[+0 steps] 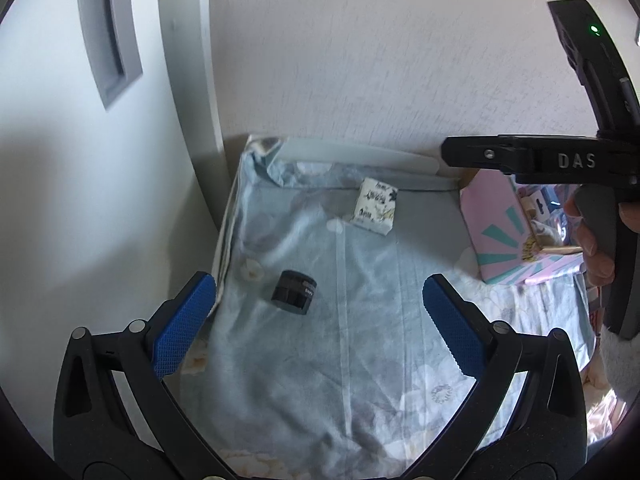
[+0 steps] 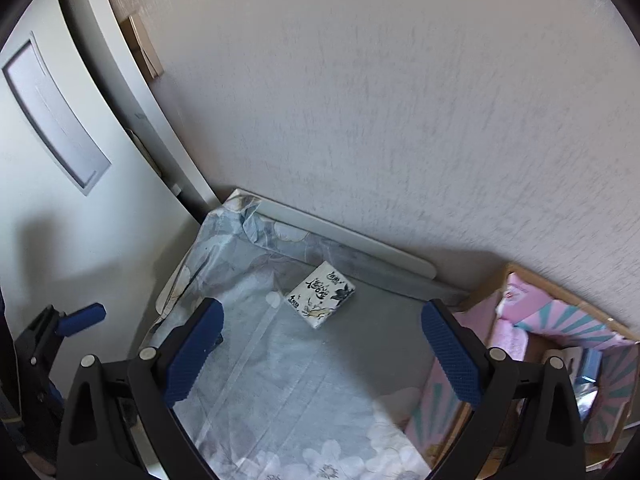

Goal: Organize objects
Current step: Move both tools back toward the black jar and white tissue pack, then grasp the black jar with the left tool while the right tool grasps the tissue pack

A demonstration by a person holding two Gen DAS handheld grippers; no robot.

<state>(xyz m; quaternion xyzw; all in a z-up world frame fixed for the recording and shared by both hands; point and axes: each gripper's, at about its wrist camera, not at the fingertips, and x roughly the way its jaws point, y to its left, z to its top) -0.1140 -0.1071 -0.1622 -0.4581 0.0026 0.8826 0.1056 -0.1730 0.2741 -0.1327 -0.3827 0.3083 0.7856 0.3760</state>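
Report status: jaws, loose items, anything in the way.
Left gripper and right gripper open, empty, above the bedsheet. Black jar and tissue pack loose on it. Pink box open at right. Nothing blocking.

Two wrist fisheyes, high above the bedsheet (image 1: 320,360), angled down toward the wall (image 2: 400,120), sharing the tissue pack (image 2: 321,294).

Looks like a bedroom at home: floral bedsheet (image 1: 360,320) tucked against a textured wallpapered wall (image 1: 360,60) (white door (image 1: 60,180) left of it).
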